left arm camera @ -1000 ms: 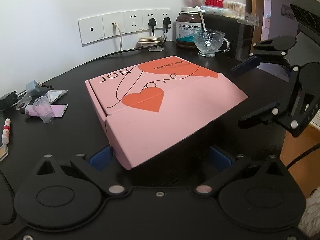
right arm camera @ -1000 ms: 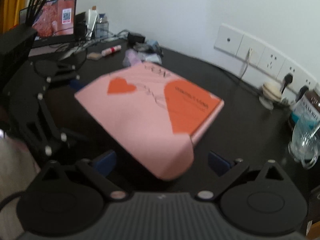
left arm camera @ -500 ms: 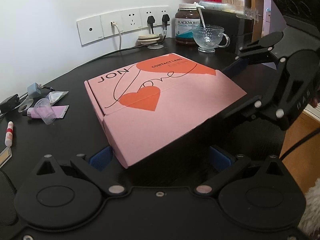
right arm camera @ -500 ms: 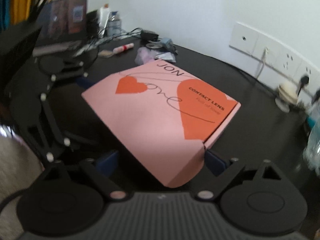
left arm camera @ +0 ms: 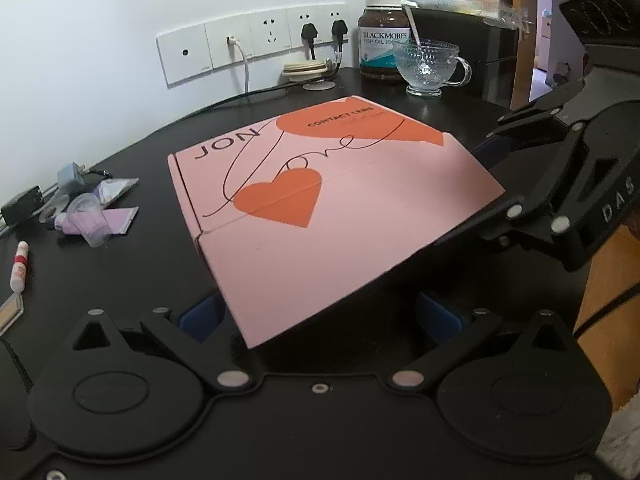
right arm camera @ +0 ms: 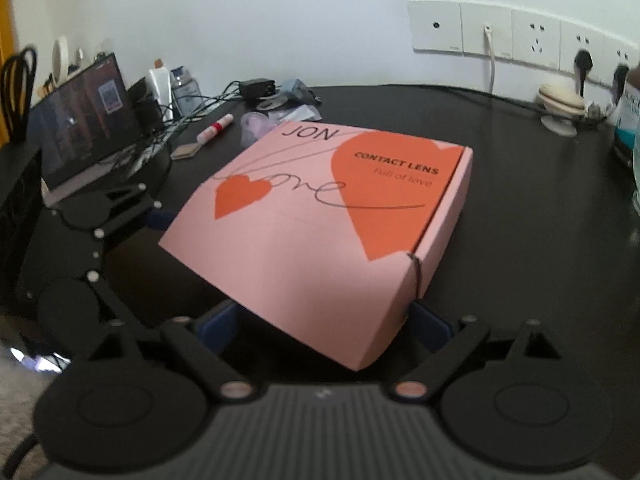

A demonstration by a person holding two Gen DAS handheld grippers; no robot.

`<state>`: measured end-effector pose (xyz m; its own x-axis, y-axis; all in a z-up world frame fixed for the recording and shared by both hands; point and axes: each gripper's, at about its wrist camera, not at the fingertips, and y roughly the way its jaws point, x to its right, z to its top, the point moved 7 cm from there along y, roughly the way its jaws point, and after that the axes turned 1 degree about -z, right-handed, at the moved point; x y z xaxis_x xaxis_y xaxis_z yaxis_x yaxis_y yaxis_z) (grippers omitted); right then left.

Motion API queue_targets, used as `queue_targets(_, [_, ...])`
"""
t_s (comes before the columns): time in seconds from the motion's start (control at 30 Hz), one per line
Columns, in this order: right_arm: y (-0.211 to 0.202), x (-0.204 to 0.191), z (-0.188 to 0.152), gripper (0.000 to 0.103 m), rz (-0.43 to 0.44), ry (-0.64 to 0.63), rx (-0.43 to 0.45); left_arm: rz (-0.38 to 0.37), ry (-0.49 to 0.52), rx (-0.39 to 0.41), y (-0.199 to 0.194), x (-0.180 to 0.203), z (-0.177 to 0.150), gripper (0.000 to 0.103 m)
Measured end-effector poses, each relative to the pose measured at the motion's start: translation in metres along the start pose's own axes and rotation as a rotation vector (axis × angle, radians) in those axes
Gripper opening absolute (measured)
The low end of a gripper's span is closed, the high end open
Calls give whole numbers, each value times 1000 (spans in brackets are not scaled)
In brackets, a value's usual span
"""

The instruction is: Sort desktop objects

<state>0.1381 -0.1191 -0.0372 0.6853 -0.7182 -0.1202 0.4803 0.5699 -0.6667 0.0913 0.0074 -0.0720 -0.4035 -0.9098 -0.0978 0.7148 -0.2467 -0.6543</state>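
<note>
- Pink box (left arm camera: 320,216) lies closed, mid-desk (left arm camera: 120,280).
- I have both grippers, left (left arm camera: 320,316) and right (right arm camera: 324,320), spread wide, grasping nothing, flanking near corners.
- Cardboard: probably light, crushable; grip opposite sides.

Each camera sits low on its own gripper, very near the pink box (left arm camera: 320,208). The left one looks from one corner, the right one from another. Both see the box, the black desk (right arm camera: 520,200) and the wall plugs (left arm camera: 256,46).
</note>
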Motion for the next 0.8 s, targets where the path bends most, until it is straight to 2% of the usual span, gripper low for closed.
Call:
queue_targets(0.1, [3, -1, 0, 92, -10, -29, 2, -10, 18, -17, 4, -2, -1, 103])
queue_targets(0.23, [1, 4, 0, 92, -7, -30, -14, -14, -27, -18, -5, -13, -3, 103])
queue_targets(0.4, [-19, 15, 10, 97, -13, -40, 26, -21, -121, 67, -37, -28, -4, 103])
queue_targets(0.5, [-32, 22, 18, 97, -18, -42, 58, -13, -131, 137, -55, -31, 2, 103])
queue_targets(0.63, [-48, 30, 30, 97, -25, -43, 102, 27, -157, 234, -69, -37, 21, 103])
queue_targets(0.8, [-36, 34, 52, 101, -86, -10, 166, 143, -147, 246, -55, -44, 48, 103])
